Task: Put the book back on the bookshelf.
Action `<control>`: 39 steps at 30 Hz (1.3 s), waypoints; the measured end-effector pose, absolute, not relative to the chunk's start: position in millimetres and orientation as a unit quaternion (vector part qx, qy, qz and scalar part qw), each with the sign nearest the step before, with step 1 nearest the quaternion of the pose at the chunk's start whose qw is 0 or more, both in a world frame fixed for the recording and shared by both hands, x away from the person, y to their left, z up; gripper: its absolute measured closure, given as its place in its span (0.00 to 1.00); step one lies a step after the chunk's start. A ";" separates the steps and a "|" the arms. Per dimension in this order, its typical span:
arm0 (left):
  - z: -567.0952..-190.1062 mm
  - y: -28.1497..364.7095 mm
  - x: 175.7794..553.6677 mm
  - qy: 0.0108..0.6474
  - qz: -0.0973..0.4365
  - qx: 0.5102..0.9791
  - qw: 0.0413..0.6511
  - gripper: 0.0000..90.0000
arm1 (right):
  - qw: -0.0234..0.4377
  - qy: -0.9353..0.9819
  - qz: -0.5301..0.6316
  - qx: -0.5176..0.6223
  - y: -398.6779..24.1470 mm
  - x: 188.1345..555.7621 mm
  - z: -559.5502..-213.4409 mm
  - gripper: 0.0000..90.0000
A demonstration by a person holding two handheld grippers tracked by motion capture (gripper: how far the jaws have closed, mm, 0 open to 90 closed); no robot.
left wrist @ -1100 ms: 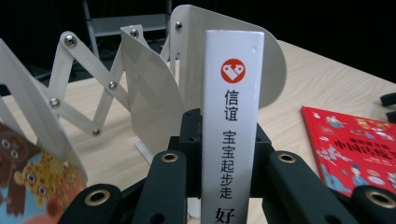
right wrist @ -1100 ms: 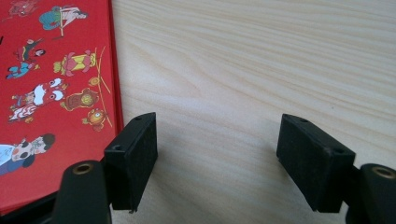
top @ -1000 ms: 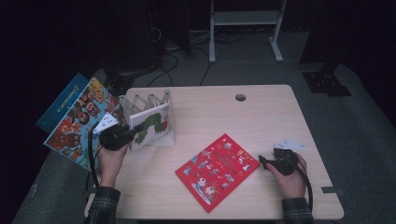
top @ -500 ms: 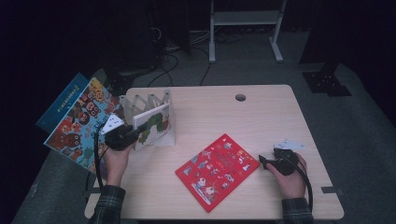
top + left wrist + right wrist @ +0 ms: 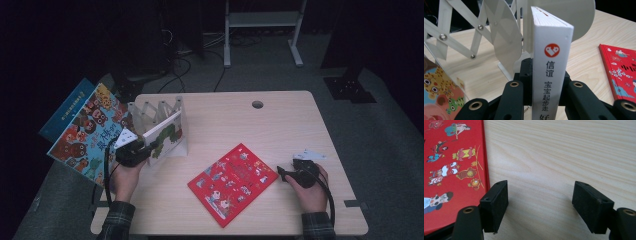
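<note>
I work at a pale wooden table [image 5: 280, 125] with a light grain and a small round hole [image 5: 257, 104] near its far edge; around it the room is dark, with grey carpet, a tangle of cables on the floor beyond the table and the legs of a white metal frame [image 5: 262, 30] farther back. My left gripper [image 5: 134, 152] has its jaws clamped on the spine end of a white book [image 5: 550, 62], which stands upright on edge among the leaves of a white folding rack [image 5: 159, 116] at the table's left side; in the left gripper view the spine faces me, with a red badge and black characters, one round rack divider just to its left and another behind it. Past the table's left edge lies a stack of colourful picture books [image 5: 87, 130], tilted and overhanging the floor. My right gripper [image 5: 286, 175] rests low on the table at the right with its jaws wide apart and only bare wood between them. Just beside it, a red book [image 5: 232, 182] lies flat near the front middle of the table, turned at an angle.
</note>
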State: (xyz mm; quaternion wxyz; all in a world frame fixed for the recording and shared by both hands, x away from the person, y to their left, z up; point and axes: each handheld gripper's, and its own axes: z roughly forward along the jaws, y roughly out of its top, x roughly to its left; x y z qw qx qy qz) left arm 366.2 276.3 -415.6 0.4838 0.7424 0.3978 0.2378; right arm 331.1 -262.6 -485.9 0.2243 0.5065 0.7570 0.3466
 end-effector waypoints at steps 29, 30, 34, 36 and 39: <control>-434.5 275.0 362.5 0.397 0.225 0.758 0.466 0.57 | 0.225 0.757 0.347 0.506 -262.5 331.2 -485.9 0.31; -434.5 276.2 361.2 0.392 0.222 0.758 0.472 0.56 | 0.225 0.757 0.347 0.506 -262.5 331.2 -485.9 0.31; -434.4 279.7 354.7 0.382 0.217 0.760 0.478 0.54 | 0.224 0.757 0.347 0.506 -262.4 331.2 -485.9 0.31; -434.7 281.5 351.9 0.380 0.215 0.763 0.476 0.54 | 0.225 0.757 0.347 0.506 -262.5 331.2 -485.9 0.31; -436.0 283.8 347.5 0.379 0.215 0.766 0.472 0.55 | 0.225 0.757 0.347 0.506 -262.5 331.2 -485.9 0.31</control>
